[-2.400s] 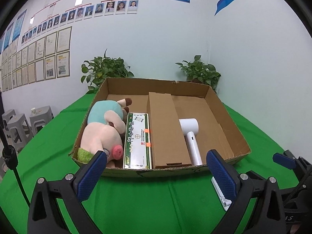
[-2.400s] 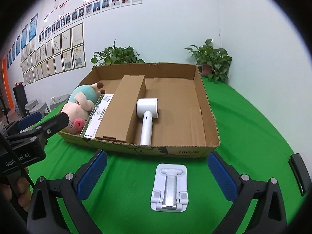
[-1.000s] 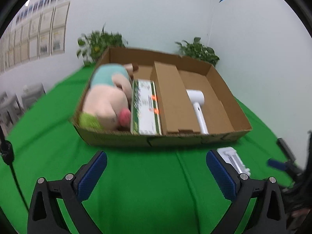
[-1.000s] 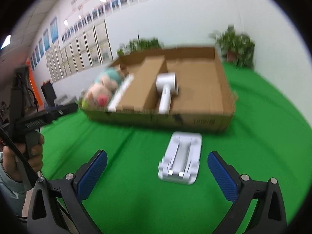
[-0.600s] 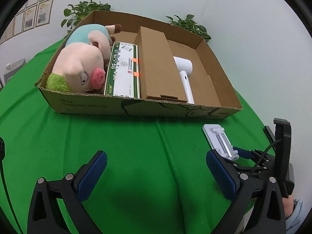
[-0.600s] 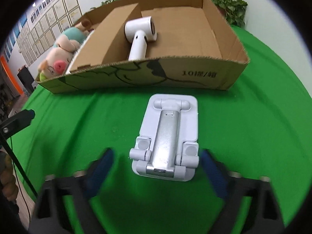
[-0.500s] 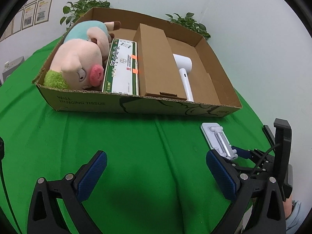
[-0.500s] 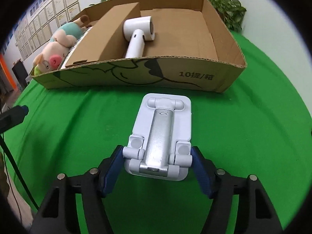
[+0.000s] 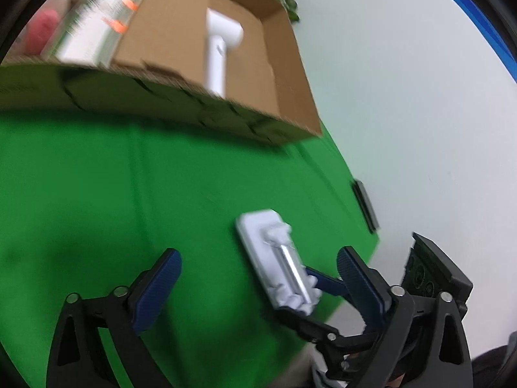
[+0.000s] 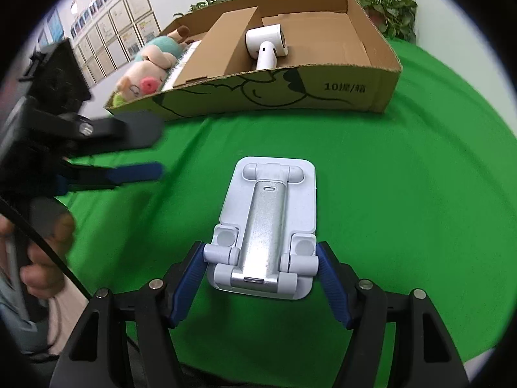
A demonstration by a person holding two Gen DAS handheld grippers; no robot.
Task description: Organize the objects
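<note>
White phone stand (image 10: pixel 267 229), short of the cardboard box (image 10: pixel 362 87), is clamped at its end by the right gripper (image 10: pixel 261 278); it could pivot loose. The left gripper (image 9: pixel 258 278) is closing, empty.

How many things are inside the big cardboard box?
4: pink plush pig at the left end, green-and-white carton beside it, brown cardboard box, then white hair dryer. Others may be hidden.

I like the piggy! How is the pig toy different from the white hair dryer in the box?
The pig toy is pink, soft and plump; the hair dryer is white, hard and smooth. The pig toy lies at the cardboard box's left end; the hair dryer lies right of the brown carton. Both lie inside the cardboard box.
</note>
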